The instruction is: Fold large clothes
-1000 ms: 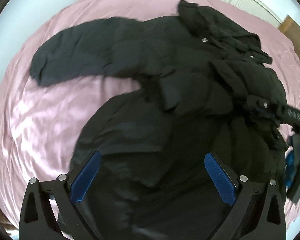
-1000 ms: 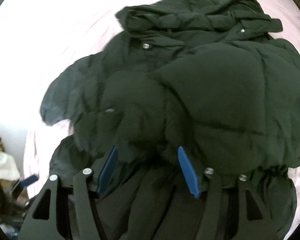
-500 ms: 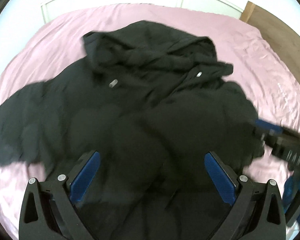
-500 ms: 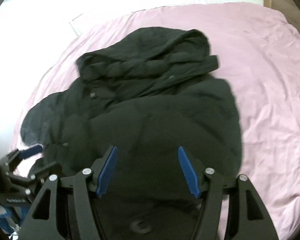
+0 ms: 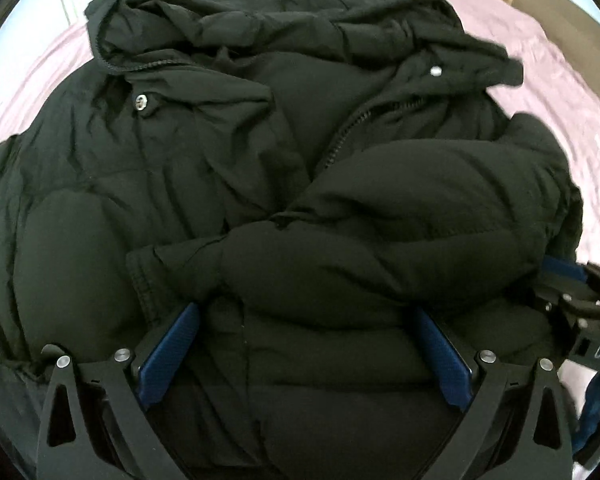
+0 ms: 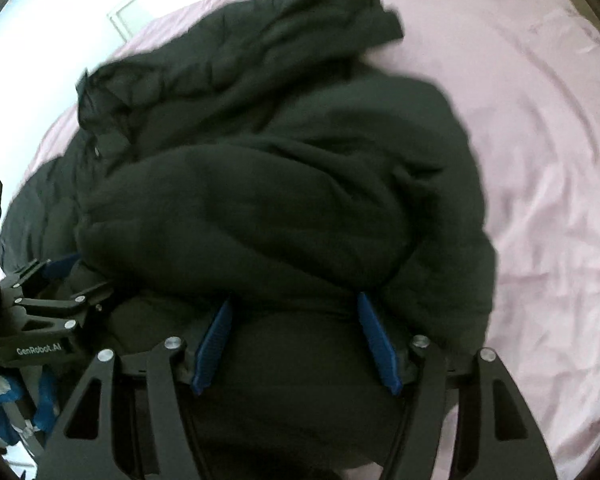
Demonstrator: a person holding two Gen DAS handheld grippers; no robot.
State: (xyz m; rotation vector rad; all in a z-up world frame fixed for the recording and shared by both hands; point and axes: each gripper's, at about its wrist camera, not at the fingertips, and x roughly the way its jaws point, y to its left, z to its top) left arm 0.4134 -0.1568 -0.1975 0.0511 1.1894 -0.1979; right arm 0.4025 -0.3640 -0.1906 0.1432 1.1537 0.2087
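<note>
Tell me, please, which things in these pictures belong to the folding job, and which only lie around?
Belong to the job:
- black puffer jacket, with one sleeve laid across its front
- left tongs
- right tongs

Only lying around:
- pink bedsheet under the jacket
- wooden furniture edge
- white door at the back

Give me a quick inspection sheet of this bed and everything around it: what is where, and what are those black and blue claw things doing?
Surface: pink bedsheet, wrinkled.
Job's things: black puffer jacket, hood at the far end, one sleeve folded across the front.
Clutter: nothing seen on the bed.
Tools: left tool and right tool both point down at the jacket's near edge, blue pads spread, padded fabric bulging between them; whether they pinch it cannot be told.
Cables: nothing clearly seen.
Surroundings: white panelled wall behind the bed; wooden furniture at far right.
</note>
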